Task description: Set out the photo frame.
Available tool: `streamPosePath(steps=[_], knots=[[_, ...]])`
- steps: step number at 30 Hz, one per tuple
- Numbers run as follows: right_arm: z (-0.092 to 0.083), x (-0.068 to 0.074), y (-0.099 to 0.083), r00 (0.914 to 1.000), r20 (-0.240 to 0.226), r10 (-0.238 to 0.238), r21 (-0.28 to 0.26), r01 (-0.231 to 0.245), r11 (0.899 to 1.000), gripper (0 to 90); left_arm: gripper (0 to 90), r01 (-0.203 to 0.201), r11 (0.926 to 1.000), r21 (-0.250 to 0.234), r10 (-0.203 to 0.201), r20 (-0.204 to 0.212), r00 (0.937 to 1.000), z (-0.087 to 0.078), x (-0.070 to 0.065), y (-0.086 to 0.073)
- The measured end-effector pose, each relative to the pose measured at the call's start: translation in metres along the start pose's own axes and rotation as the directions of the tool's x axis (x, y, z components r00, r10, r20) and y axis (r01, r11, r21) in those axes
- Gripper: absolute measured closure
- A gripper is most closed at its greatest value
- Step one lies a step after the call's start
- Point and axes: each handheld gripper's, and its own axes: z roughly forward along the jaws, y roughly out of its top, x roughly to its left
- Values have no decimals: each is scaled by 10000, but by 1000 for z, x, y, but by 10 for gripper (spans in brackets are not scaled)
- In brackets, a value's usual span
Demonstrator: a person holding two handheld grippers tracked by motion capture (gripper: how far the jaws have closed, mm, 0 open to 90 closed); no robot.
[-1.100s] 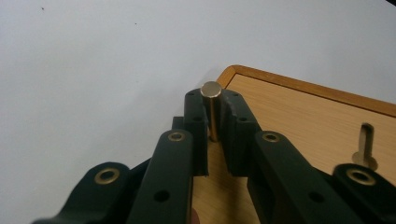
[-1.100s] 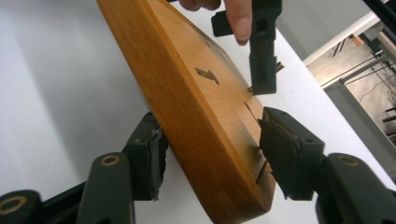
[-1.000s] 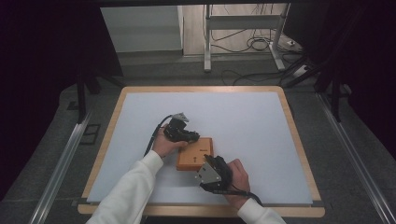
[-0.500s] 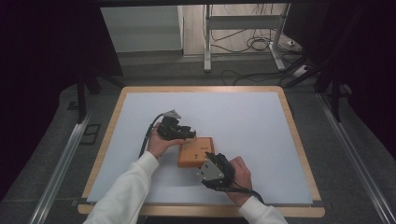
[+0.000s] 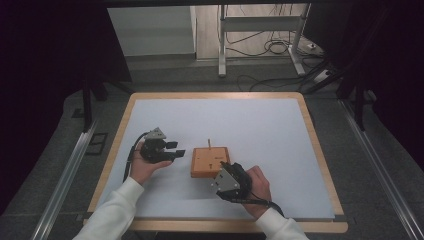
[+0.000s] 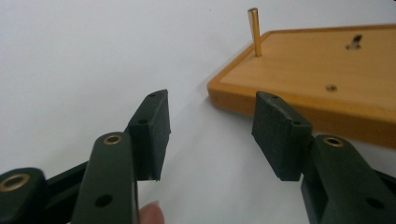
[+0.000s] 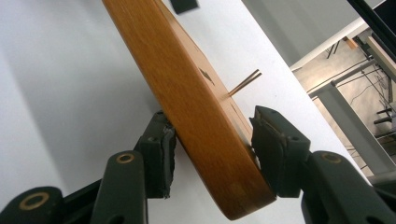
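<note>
A: Board [image 5: 209,161] position?
B: Mid-table [image 5: 280,125], peg [image 5: 209,144] upright at a far corner.
A: Grippers?
B: Right gripper [image 7: 212,140] pinched the board's near corner; left gripper [image 6: 210,128] spread, empty (just beside the board).

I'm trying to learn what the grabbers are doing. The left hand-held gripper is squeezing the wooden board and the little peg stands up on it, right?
Not quite. The right hand-held gripper squeezes the board, as the right gripper view shows. The left hand-held gripper is open beside it, apart. The peg does stand up on it.
</note>
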Motion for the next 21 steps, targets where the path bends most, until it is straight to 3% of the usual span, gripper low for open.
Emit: streamPosePath(steps=[7, 15, 21], knots=[[0, -12, 6, 9994, -309, 141, 204, -134, 9997, 521, 452, -42, 10000, 81, 42, 1, 10000, -9, -4, -13], [1, -30, 13, 9958, -749, 523, 316, -501, 9982, 547, 441, -374, 9984, 421, 371, 77, 9993, -7, -11, -20], [5, -46, 19, 9909, -1105, 773, 400, -733, 9965, 576, 440, -399, 9977, 547, 391, 143, 9991, -4, -13, -21]])
